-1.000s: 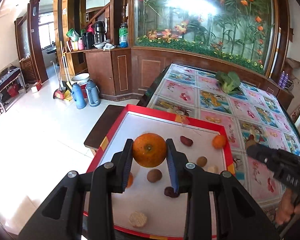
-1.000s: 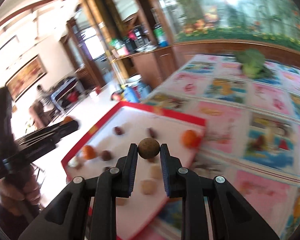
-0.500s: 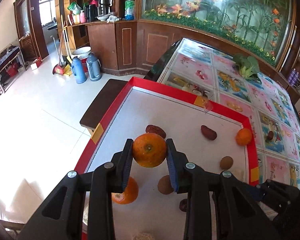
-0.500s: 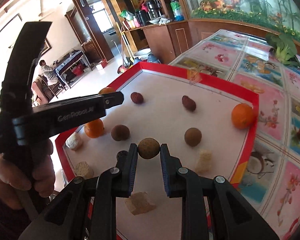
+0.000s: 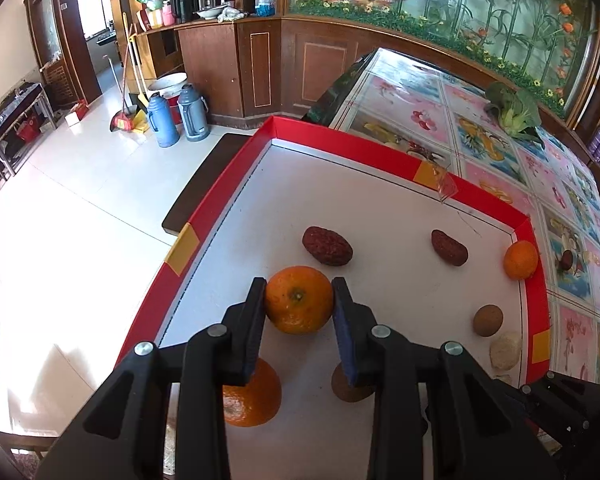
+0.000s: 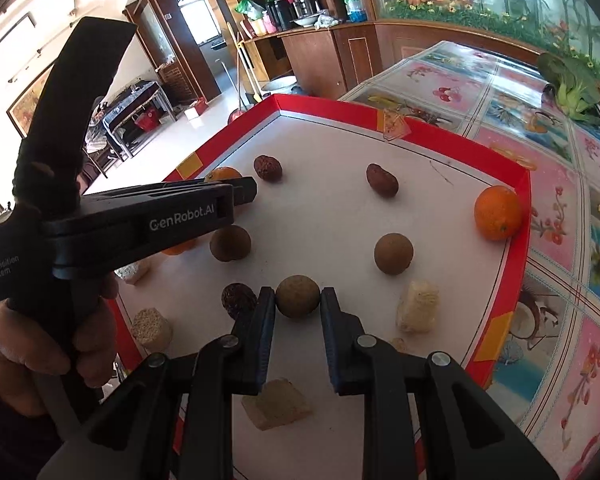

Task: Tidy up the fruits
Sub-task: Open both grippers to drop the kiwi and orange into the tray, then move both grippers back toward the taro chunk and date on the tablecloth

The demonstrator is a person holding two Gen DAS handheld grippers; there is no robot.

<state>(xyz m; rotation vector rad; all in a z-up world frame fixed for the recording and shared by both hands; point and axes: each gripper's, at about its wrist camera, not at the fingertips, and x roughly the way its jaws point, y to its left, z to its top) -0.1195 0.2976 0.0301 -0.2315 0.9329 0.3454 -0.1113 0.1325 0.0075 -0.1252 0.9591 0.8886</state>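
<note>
- The left tongs (image 5: 299, 300) were clamped on an orange (image 5: 299, 299), one finger pressed to each side of it, stem end facing the camera.
- That orange hung above the white floor of a red-rimmed tray (image 5: 340, 142), near the tray's left wall.
- A second orange (image 5: 252, 396) lay on the tray under the left tongs, partly hidden by the left finger.
- A third orange (image 5: 521, 259) sat in the tray's far right corner, against the red rim.
- Two dark red dates lay farther in: one (image 5: 327, 246) just beyond the held orange, the other (image 5: 449, 247) well to its right.
- The right tongs (image 6: 298, 300) were closed on a longan (image 6: 298, 296), a small round tan fruit, gripped from both sides.
- Whether the longan touched the tray floor or hung just above it could not be told.
- Two more longans lay loose on the tray, one (image 6: 393, 253) beyond and to the right of the held one, one (image 6: 230, 243) to the left.
- A dark, wrinkled fruit (image 6: 238, 300) sat just left of the right tongs' left finger.
- Pale, crumbly blocks were scattered over the near part of the tray, one (image 6: 417, 306) to the right of the right tongs and one (image 6: 277, 404) below them.
- The tray rested on a tabletop (image 5: 416, 108) covered with a flowered cloth.
- A leafy green vegetable (image 5: 514, 110) lay at the far end of the tabletop.
</note>
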